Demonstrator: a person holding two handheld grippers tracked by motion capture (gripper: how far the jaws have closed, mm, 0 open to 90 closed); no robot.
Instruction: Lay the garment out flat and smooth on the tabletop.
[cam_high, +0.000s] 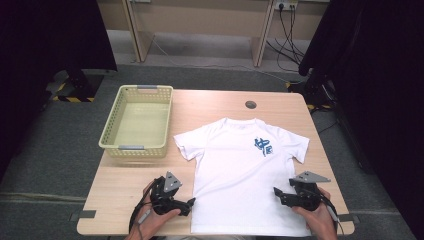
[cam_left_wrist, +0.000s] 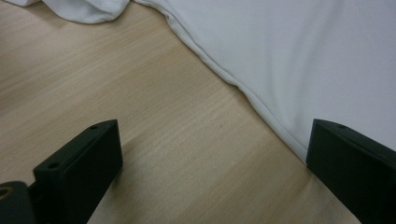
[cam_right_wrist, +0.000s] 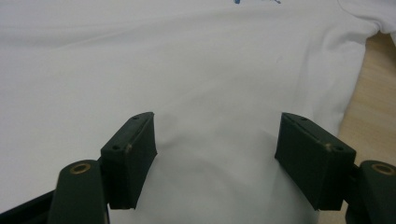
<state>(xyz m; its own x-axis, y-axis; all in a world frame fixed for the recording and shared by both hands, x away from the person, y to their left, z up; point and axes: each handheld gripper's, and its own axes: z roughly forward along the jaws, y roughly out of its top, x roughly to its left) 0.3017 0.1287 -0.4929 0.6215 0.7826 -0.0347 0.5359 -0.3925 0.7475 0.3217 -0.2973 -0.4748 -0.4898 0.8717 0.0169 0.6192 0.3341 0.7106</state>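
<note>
Resting low at the near edge of the table (cam_high: 125, 200), the left gripper (cam_high: 189, 204) sits w/ its jaws spread wide and nothing between them; in the left gripper view one jaw is over bare wood, the other at the hem side of the white t-shirt (cam_left_wrist: 299, 56), so the gap spans the shirt's side seam. A hand (cam_high: 155, 220) holds it from below, cable looping at its left, grey three-cornered plate on top. The right gripper (cam_high: 278, 194) is likewise spread apart and empty, held by the other hand (cam_high: 320, 220) at the shirt's near right corner; in the right gripper view both jaws hang over white fabric (cam_right_wrist: 187, 70), wood showing at the far right. Can't tell whether either gripper's jaws touch the cloth. The shirt lies flat, face up, collar away from the person, sleeves out, blue logo (cam_high: 263, 146) on the chest, hem at the near table edge. A pale yellow basket (cam_high: 111, 135) w/ grey handles stands on the table's far left, beside the shirt's left sleeve but apart from it. A small round grommet (cam_high: 250, 104) sits beyond the collar. Grey carpet (cam_high: 45, 150) surrounds the table.
</note>
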